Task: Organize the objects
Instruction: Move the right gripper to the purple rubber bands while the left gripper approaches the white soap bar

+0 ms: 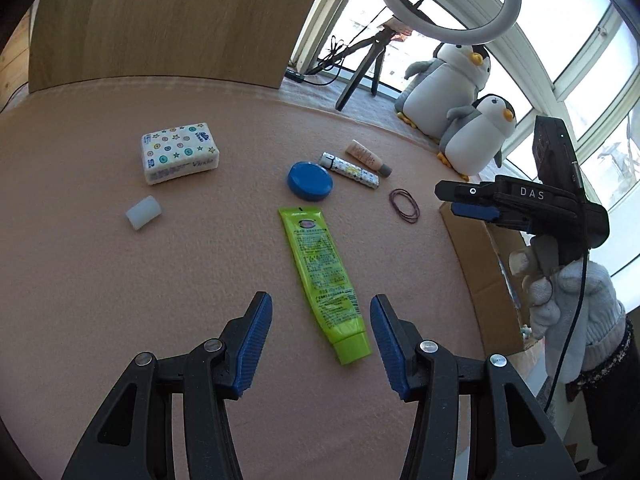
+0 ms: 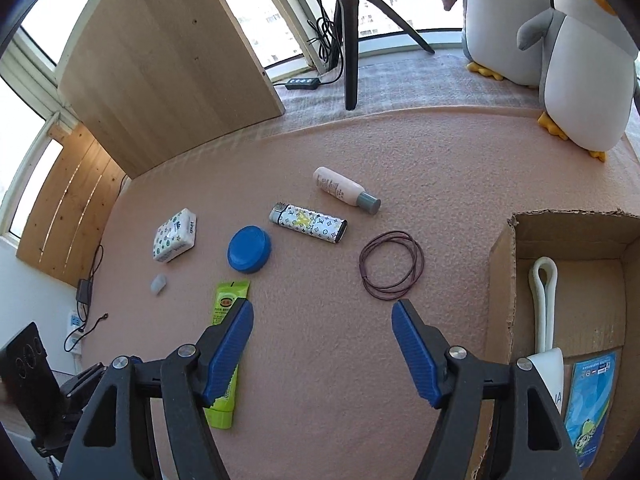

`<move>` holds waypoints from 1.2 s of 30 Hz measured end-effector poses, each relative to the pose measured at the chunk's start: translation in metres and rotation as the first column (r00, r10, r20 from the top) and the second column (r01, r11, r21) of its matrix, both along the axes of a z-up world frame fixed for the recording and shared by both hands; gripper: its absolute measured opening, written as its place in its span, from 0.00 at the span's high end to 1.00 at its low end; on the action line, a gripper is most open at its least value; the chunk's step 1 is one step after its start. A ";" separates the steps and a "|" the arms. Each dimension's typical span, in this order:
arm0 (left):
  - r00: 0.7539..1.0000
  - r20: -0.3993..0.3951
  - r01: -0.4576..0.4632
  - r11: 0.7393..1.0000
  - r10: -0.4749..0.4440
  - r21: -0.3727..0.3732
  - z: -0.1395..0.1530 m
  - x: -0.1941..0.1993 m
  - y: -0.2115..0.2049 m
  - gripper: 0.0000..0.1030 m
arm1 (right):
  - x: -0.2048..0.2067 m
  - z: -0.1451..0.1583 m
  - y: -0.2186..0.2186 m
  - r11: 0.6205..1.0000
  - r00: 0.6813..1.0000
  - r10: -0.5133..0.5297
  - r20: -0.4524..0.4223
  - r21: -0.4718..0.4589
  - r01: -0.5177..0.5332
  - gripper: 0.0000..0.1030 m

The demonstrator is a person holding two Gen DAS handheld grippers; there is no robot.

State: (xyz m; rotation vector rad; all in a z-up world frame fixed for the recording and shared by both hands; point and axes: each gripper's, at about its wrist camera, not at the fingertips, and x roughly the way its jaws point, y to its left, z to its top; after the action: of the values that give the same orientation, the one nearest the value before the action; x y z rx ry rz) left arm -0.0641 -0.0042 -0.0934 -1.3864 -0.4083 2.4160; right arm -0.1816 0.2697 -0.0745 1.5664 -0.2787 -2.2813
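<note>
We hover our left hand-held gripper (image 1: 320,340), jaws wide and empty, by the lime-green plastic tube (image 1: 322,276); next, straddle, squeeze, carry to the brown cardboard box (image 2: 500,280).

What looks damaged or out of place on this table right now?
The cardboard box has a ragged, torn front edge. Nothing is spilled; the green tube, blue lid, lighter, small bottle and rubber bands simply lie loose on the pink mat, not yet boxed.

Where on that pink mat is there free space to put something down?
Bare mat lies left of the green tube, below the white tissue pack. It is crowded around the blue round lid, patterned lighter and pale bottle.
</note>
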 end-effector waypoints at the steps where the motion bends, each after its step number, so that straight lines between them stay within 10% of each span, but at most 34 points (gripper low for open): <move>1: 1.000 0.008 -0.015 1.000 0.015 0.001 -0.003 0.002 -0.009 0.47 | -0.005 -0.003 -0.005 1.000 1.000 0.013 0.012 0.012 -0.013 0.34; 14: 0.986 0.049 -0.161 0.987 0.161 -0.012 -0.024 0.018 -0.083 0.47 | -0.047 -0.050 -0.040 0.977 0.992 0.053 0.111 0.202 -0.074 0.41; 36: 0.994 0.030 -0.106 0.990 0.109 -0.090 -0.027 -0.014 -0.074 0.47 | 0.060 -0.055 -0.040 0.982 0.959 0.188 0.214 -0.013 -0.190 0.39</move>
State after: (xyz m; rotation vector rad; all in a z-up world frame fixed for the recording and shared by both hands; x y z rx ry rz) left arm -0.0783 -0.0777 -0.1204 -1.4815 -0.3994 2.5276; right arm -0.1214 0.2292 -0.1298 1.7650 -0.1661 -1.9748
